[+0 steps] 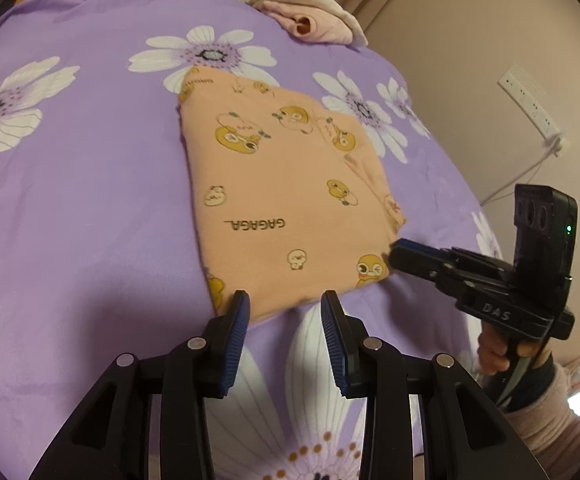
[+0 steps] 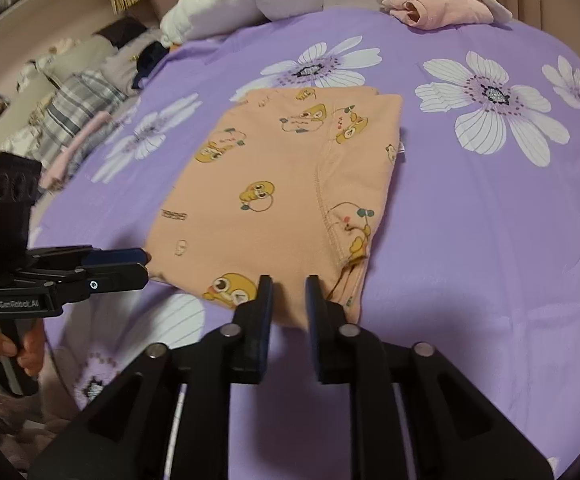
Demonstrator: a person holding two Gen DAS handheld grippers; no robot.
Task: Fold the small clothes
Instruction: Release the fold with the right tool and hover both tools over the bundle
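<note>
right tool (image 2: 288,292): jaws parted, tips at near edge of folded peach duck-print cotton garment (image 2: 286,184) | flat on purple floral bedsheet (image 2: 490,240) | left tool (image 2: 144,266) at its left corner

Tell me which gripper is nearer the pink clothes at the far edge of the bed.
Right gripper, though both are far from the pink clothes; both sit at the orange garment's near edge, the left gripper further left.

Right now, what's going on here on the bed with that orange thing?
A person with a handheld gripper in each hand is folding small clothes on a purple flowered bedspread. The orange duck-print garment lies folded into a flat rectangle. The left gripper and the right gripper are both open at its near edge, holding nothing. A pink and cream garment sits bunched at the bed's far edge.
</note>
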